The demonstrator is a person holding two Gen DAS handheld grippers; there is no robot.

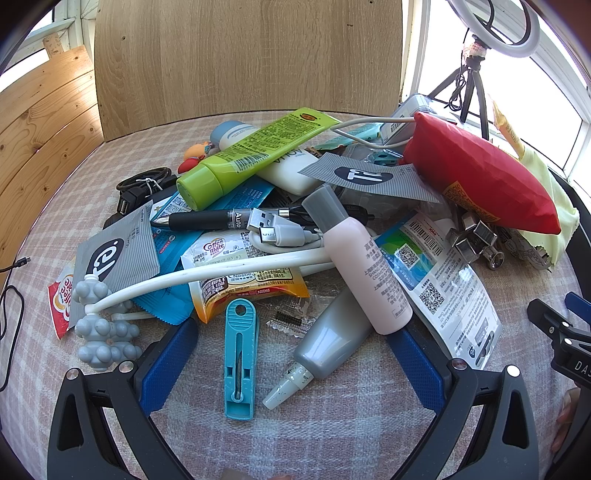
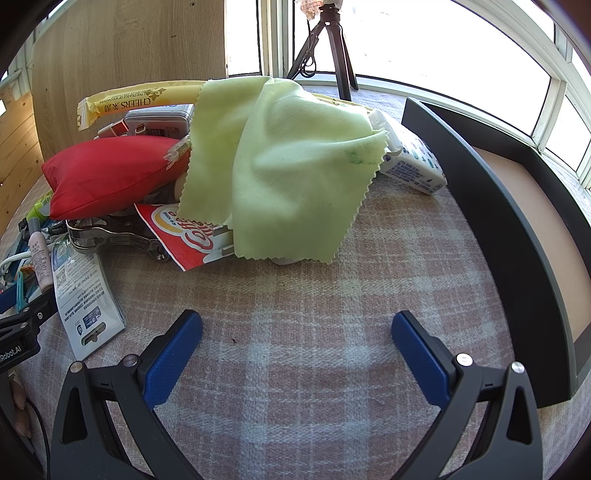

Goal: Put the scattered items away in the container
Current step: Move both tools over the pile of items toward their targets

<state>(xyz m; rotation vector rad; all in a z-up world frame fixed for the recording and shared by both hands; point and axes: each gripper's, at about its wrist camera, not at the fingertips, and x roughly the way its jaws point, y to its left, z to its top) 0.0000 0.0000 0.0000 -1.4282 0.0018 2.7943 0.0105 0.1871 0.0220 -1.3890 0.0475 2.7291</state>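
Note:
A heap of small items covers the checked cloth. In the left wrist view my left gripper (image 1: 295,332) stands open, its blue pads flanking a blue clip (image 1: 240,358), a grey glue tube (image 1: 327,341) and a pink bottle (image 1: 364,266); nothing is held. Behind lie a green tube (image 1: 251,151), a red pouch (image 1: 480,173) and a white massage roller (image 1: 107,325). In the right wrist view my right gripper (image 2: 297,336) is open over bare cloth, short of a pale green cloth (image 2: 288,162) draped over the heap. The dark-rimmed tray (image 2: 509,206) lies to its right.
A wooden board (image 1: 247,55) stands behind the heap. A tripod (image 2: 332,40) with a ring light (image 1: 517,33) stands by the window. A black cable (image 1: 11,295) trails at the left edge. A white patterned packet (image 2: 413,166) lies beside the tray.

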